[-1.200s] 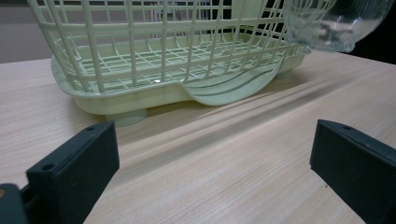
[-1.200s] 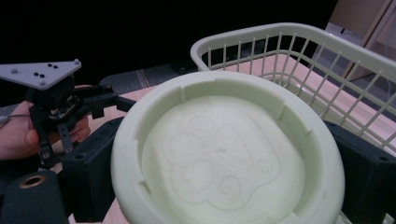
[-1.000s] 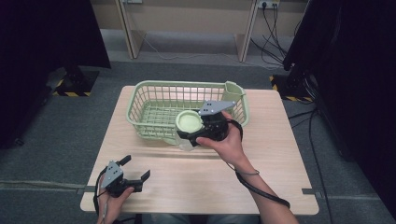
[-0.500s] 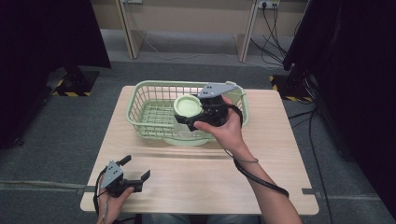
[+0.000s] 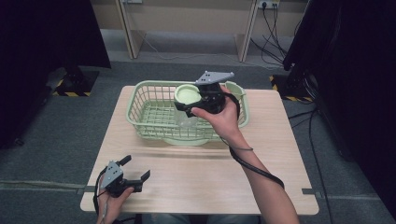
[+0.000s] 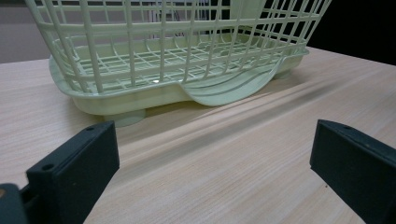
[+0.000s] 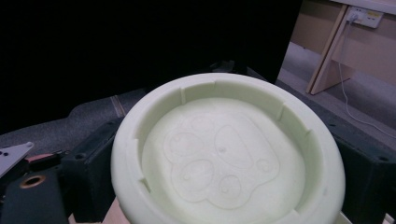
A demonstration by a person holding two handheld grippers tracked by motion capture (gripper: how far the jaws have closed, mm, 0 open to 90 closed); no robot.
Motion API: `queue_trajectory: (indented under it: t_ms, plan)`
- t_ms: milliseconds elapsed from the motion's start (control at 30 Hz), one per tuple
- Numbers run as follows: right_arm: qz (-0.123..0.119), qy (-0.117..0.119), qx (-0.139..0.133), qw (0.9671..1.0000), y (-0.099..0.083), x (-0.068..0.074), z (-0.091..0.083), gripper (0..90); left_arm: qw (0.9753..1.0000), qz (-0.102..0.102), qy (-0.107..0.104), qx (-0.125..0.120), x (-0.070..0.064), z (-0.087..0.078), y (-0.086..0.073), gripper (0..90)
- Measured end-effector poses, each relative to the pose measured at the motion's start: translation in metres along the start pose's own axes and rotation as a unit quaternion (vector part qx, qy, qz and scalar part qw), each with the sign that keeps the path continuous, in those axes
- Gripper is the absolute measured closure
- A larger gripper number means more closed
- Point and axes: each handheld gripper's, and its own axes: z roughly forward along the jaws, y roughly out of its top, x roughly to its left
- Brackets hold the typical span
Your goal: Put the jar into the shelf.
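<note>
1. The left gripper (image 5: pixel 135 179) rests spread and empty on the table (image 5: pixel 196 182).
2. The right gripper (image 5: pixel 189 108) pinches a pale green cup (image 5: pixel 187 95) above the basket (image 5: pixel 140 114).
3. The cup looks light, rigid and smooth; grip its sides, as now.

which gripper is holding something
The right gripper, over the basket, is shut on a pale green lidded cup; the left gripper rests open and empty.

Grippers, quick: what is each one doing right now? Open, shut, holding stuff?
Left gripper: open, holding nothing, low over the table.
Right gripper: shut on the pale green lidded jar, held above the basket.
</note>
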Motion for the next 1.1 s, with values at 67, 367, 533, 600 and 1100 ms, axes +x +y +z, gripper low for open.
queue_trajectory:
  t_ms: [67, 367, 533, 600, 1100]
  plan:
    - [0.003, -0.005, 0.001, 1.0000, 0.001, -0.003, 0.002, 11.6, 1.0000, 0.000, 0.000, 0.000, 0.000, 0.000, 0.000, 0.8]
    - [0.013, -0.024, 0.014, 0.9995, 0.005, -0.015, 0.015, 11.6, 1.0000, 0.000, -0.001, -0.001, 0.000, 0.000, 0.000, 0.8]
    - [0.019, -0.035, 0.020, 0.9990, 0.004, -0.022, 0.021, 11.5, 1.0000, 0.000, -0.001, 0.000, 0.000, 0.000, 0.000, 0.8]
    - [0.019, -0.039, 0.024, 0.9987, 0.004, -0.024, 0.024, 11.6, 1.0000, 0.000, -0.001, -0.001, 0.000, 0.000, 0.000, 0.8]
    - [0.057, -0.059, 0.051, 0.9953, -0.005, -0.050, 0.053, 11.5, 1.0000, 0.000, -0.003, -0.001, 0.000, 0.000, 0.000, 0.8]
